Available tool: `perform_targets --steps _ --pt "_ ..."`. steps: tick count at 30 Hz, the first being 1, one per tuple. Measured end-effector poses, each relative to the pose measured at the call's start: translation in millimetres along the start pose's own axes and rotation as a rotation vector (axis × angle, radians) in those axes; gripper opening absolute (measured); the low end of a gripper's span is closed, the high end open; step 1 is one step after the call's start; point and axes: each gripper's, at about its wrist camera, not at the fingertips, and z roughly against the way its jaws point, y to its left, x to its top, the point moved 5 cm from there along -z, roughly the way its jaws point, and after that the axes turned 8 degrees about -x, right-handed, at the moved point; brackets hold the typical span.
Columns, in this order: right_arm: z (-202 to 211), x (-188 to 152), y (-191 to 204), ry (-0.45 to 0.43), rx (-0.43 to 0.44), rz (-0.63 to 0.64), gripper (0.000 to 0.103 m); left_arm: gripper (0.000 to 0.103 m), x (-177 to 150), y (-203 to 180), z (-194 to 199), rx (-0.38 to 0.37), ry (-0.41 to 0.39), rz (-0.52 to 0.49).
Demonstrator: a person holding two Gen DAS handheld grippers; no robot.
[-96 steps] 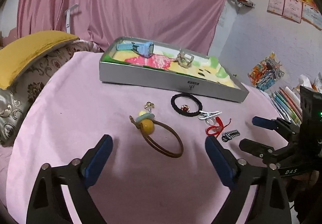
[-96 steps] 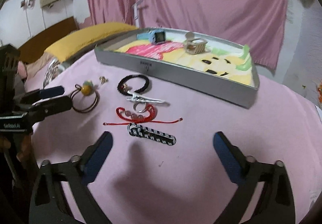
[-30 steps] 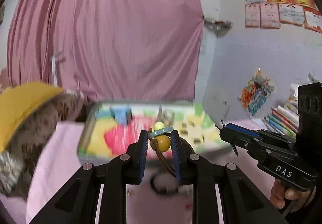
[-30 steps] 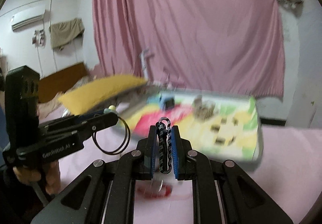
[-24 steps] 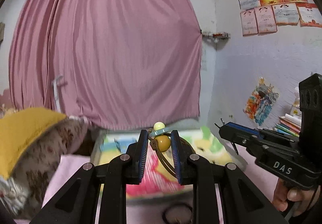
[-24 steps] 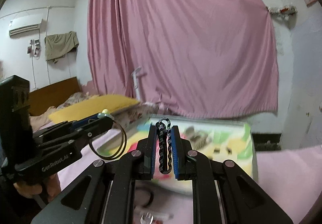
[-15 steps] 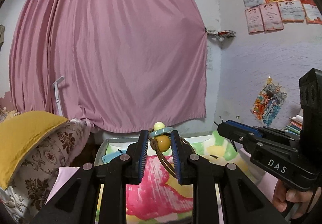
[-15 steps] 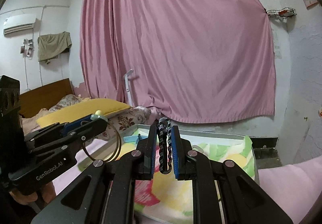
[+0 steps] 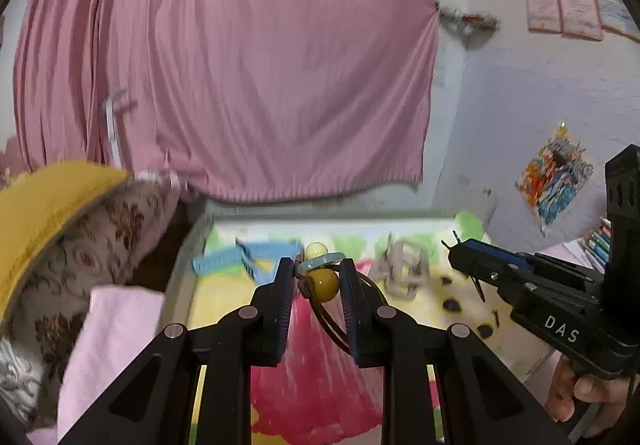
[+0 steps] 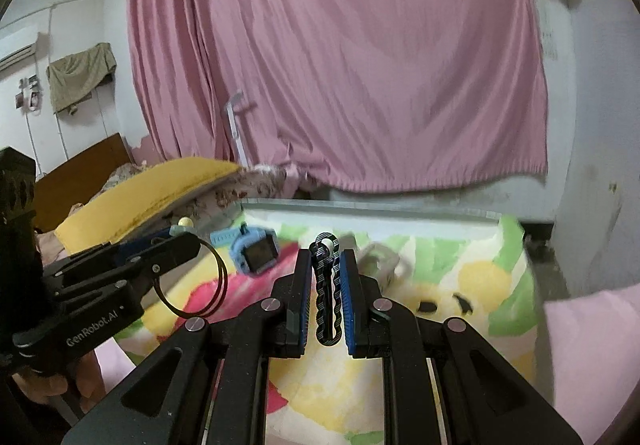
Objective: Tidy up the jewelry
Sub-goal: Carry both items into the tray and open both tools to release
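At lower centre of its own view the left gripper [image 9: 318,277] pinches the beaded hair tie [image 9: 322,281] by its yellow bead, the light brown cord loop dangling limp beneath. The right gripper [image 10: 327,297] clamps the wavy black-and-white hair clip [image 10: 328,293] edgewise; it looks stiff, thin and likely slippery. Both hang over the tray [image 10: 400,211], where a blue watch [image 10: 256,249] lies left of centre.

Tray [image 9: 188,241]: near edge runs out of view beneath both hand-held grippers; its printed lining is smeared by motion.
Blue watch [image 10: 256,249]: blurred, screen unreadable.
Silver piece [image 9: 404,269]: blurred, kind cannot be told.
Brown cord loop [image 9: 332,319]: lower part hidden behind the left hand-held gripper [image 9: 318,279].
Wall papers [image 9: 568,7]: print too small to read.
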Motion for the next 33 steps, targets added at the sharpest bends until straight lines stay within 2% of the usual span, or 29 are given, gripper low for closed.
perform_targets --steps 4,11,19,25,27,28,29,33 --pt "-17.6 -10.4 -5.0 0.102 0.007 0.0 0.012 0.021 -9.6 8.4 -15.0 -0.01 0.103 0.057" --pt "-47.4 -27.5 -10.0 0.266 0.036 0.003 0.012 0.021 -20.6 19.0 -28.6 -0.004 0.205 0.09" --pt "-65.2 -46.1 -4.7 0.379 0.023 0.033 0.013 0.022 -34.2 23.3 -43.3 -0.002 0.306 0.103" --pt "-66.4 -48.8 -1.5 0.38 0.024 0.023 0.015 0.023 -35.7 27.1 -42.2 -0.003 0.317 0.122" --pt "-63.0 -48.7 -1.6 0.37 0.025 0.019 0.021 0.024 -34.4 29.3 -38.8 -0.009 0.308 0.127" --pt "-60.2 -48.4 -1.3 0.356 0.023 0.018 0.029 0.026 -33.1 29.5 -35.9 -0.012 0.298 0.128" --pt "-57.5 -47.6 -0.8 0.34 0.019 0.017 0.036 0.029 -31.9 29.1 -33.3 -0.014 0.288 0.127" --pt "-38.5 -43.7 -6.3 0.279 0.008 0.008 0.037 0.054 -27.6 26.9 -15.4 -0.037 0.227 0.134"
